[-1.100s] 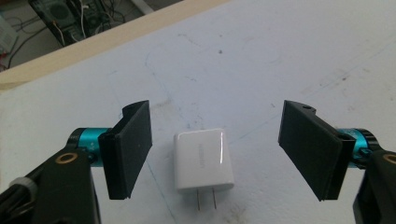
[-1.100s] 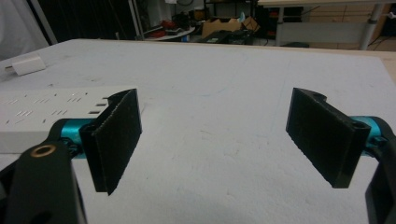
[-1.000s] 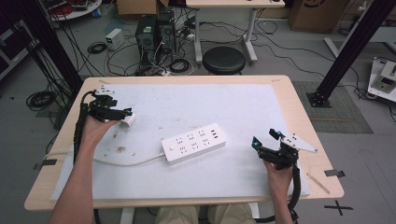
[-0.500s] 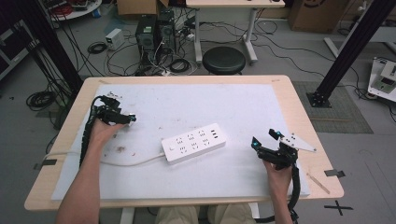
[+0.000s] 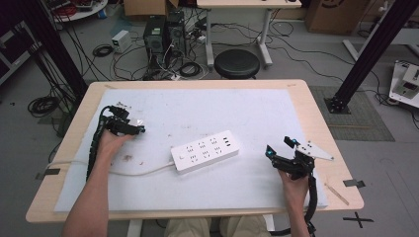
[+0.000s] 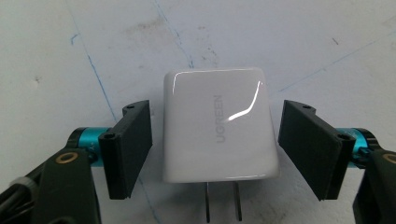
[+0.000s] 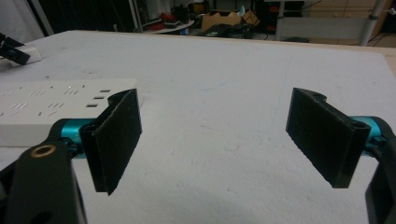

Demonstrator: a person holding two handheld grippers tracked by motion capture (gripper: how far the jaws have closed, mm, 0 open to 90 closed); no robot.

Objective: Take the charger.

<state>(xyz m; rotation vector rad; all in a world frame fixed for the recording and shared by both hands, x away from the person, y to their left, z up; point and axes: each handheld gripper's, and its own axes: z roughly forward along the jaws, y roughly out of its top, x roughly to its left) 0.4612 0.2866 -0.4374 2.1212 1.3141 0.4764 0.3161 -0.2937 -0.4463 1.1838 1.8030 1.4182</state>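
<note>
A white UGREEN charger [image 6: 217,128] lies flat on the white mat between the jaws of my left gripper [image 6: 218,107], its two prongs pointing back toward the camera. The jaws stand open with a narrow gap on each side of the charger. In the high view my left gripper [image 5: 131,127] and the charger [image 5: 137,122] are at the table's left. A white power strip [image 5: 206,150] lies at the middle, sockets up. My right gripper [image 5: 279,146] hovers open and empty at the right, with the power strip [image 7: 56,105] off to its left.
The white mat [image 5: 222,108] covers most of the wooden table [image 5: 316,118]. The strip's white cable [image 5: 133,173] runs left off the table edge. A black stool [image 5: 237,63] and computer cases [image 5: 163,34] stand on the floor beyond the far edge.
My left gripper has shifted slightly right and toward the near edge, settling around the charger. The right gripper and the power strip have not moved.
</note>
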